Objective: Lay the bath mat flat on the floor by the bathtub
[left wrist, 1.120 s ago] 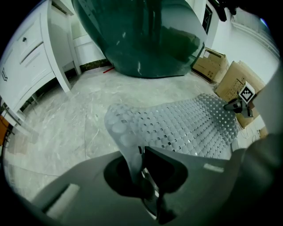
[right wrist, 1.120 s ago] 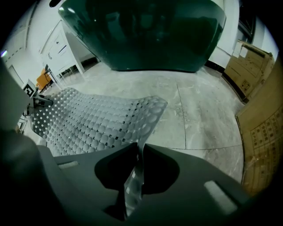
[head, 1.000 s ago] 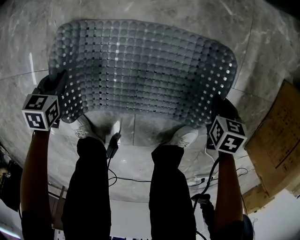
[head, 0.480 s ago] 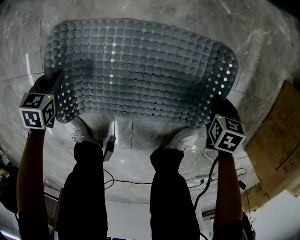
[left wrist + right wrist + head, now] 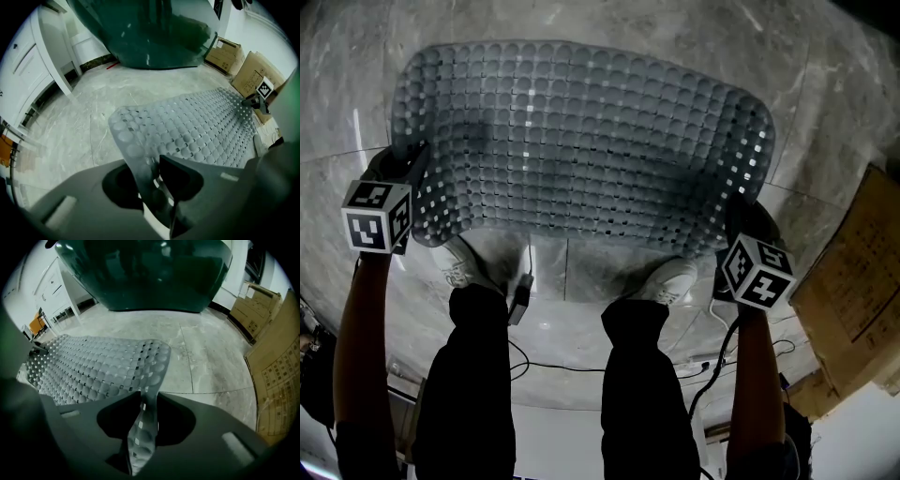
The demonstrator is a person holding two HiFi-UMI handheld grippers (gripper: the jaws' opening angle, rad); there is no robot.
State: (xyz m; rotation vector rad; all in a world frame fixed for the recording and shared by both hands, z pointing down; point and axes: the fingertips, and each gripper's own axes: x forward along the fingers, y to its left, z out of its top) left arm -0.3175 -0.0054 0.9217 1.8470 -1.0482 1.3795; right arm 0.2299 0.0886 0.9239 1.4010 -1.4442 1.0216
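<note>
grippers [image 5: 417, 173] pinch bath mat [image 5: 581, 141] corners.

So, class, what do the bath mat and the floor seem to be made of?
Bath mat: probably soft rubber or PVC, matte translucent grey; it bends limply, with moulded bubbles and punched holes. Floor: looks like polished marble or marble-look tile; grey veining, straight joints.

black trousers [image 5: 478, 375] | white sneakers [image 5: 673, 277] | grey tongs [image 5: 147, 171] | black-white marker cubes [image 5: 377, 217]
</note>
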